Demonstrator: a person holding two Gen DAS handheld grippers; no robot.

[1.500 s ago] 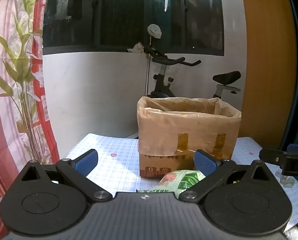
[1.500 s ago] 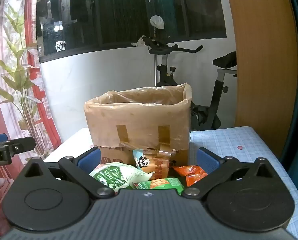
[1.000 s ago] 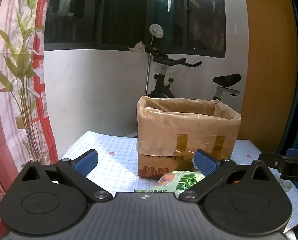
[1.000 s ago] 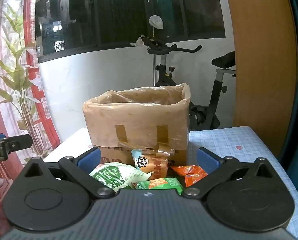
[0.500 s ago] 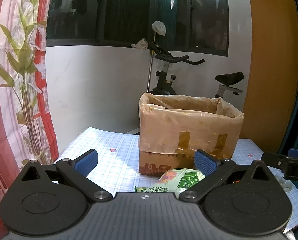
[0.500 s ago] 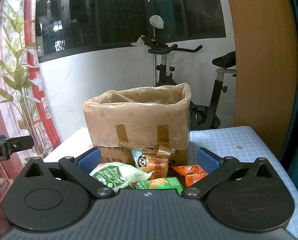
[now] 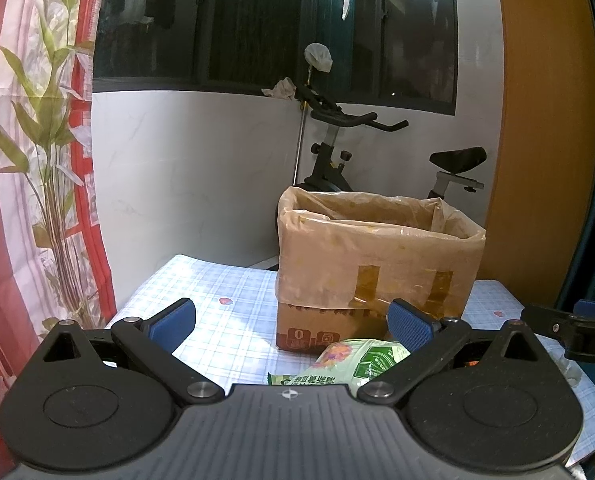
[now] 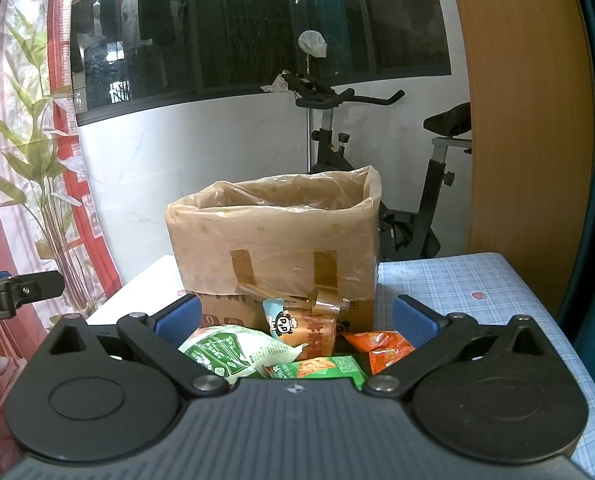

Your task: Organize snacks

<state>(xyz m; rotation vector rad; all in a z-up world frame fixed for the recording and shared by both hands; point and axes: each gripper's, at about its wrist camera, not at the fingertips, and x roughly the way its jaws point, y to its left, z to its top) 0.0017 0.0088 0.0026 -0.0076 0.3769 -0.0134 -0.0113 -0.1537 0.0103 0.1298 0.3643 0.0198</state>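
Room: white lower wall under a dark window (image 7: pixel 277 20), exercise bike (image 8: pixel 413 184) behind the desk, red-and-white leaf-print curtain (image 7: pixel 29 160) at left, wooden panel (image 8: pixel 525 120) at right. The desk (image 7: pixel 225 308) carries a blue-and-white checked cloth.

Cardboard box (image 8: pixel 273 248), lined with a thin plastic bag taped down over its rim, stands upright on the desk, straight ahead of both grippers. Its top is open; contents cannot be seen from either view.

Left gripper (image 7: pixel 293 318): fingers (image 7: pixel 173 320) spread wide, holding nothing. A green snack bag (image 7: pixel 353 364) lies on the desk just below and inside the right-hand finger, in front of the box; contact with the finger cannot be told. The desk ahead of the left-hand finger is bare cloth.

Right gripper (image 8: pixel 295 318): fingers (image 8: pixel 413 320) likewise spread wide and empty. The snacks lie between them, in front of the box:
- green-and-white snack bag (image 8: pixel 225 350), nearest the left-hand finger;
- panda-print packet (image 8: pixel 301 328), centre, close against the box front;
- orange packet (image 8: pixel 381 346), nearest the right-hand finger;
- flat green packet (image 8: pixel 317 368), closest to the gripper body.

All four appear to rest outside the box. The tip of the other gripper shows at the edge of each view.
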